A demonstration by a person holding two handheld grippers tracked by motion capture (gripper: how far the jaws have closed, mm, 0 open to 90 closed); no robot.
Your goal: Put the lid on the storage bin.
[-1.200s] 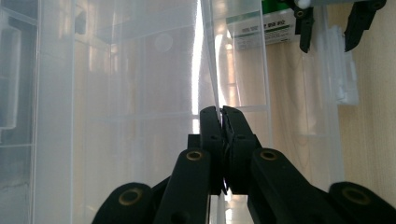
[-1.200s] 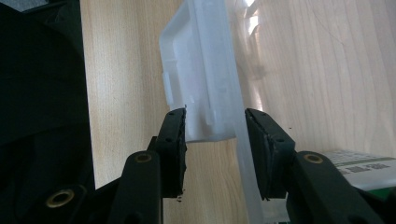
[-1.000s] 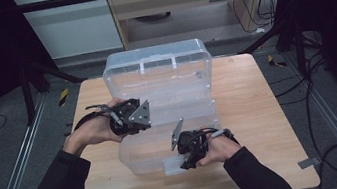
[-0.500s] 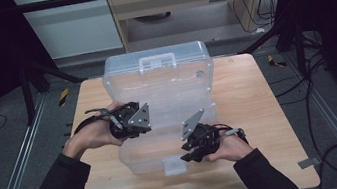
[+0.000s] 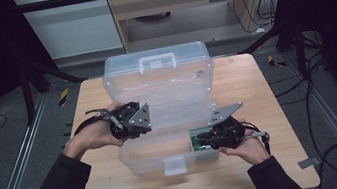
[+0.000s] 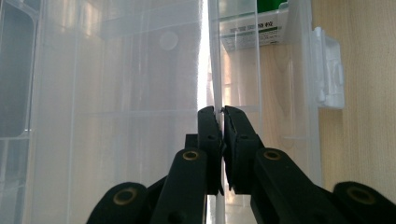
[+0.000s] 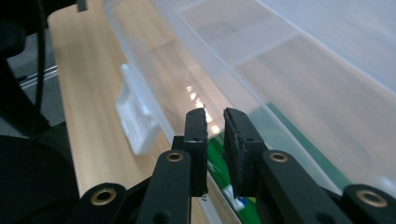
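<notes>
A clear plastic storage box (image 5: 161,95) stands on the wooden table (image 5: 255,81) with its lid up and leaning back. My left gripper (image 5: 135,124) is at the box's left side; in the left gripper view its jaws (image 6: 220,112) are shut on a thin clear edge of the box (image 6: 140,70). My right gripper (image 5: 202,139) is at the box's front right corner, jaws a little apart (image 7: 215,114) beside the clear wall (image 7: 280,70). A green and white packet (image 5: 197,142) lies inside that corner, also seen as the packet (image 6: 254,28) and the packet (image 7: 219,156).
The box has a white front latch (image 5: 174,165), also seen as the latch (image 6: 329,70) and the latch (image 7: 135,121), and a handle (image 5: 156,62) on the lid. Bare wood lies right of the box. Black frame posts and cables surround the table.
My right gripper has moved rightward along the box's front, from near its middle to the front right corner. My left gripper has stayed on the box's left edge.
</notes>
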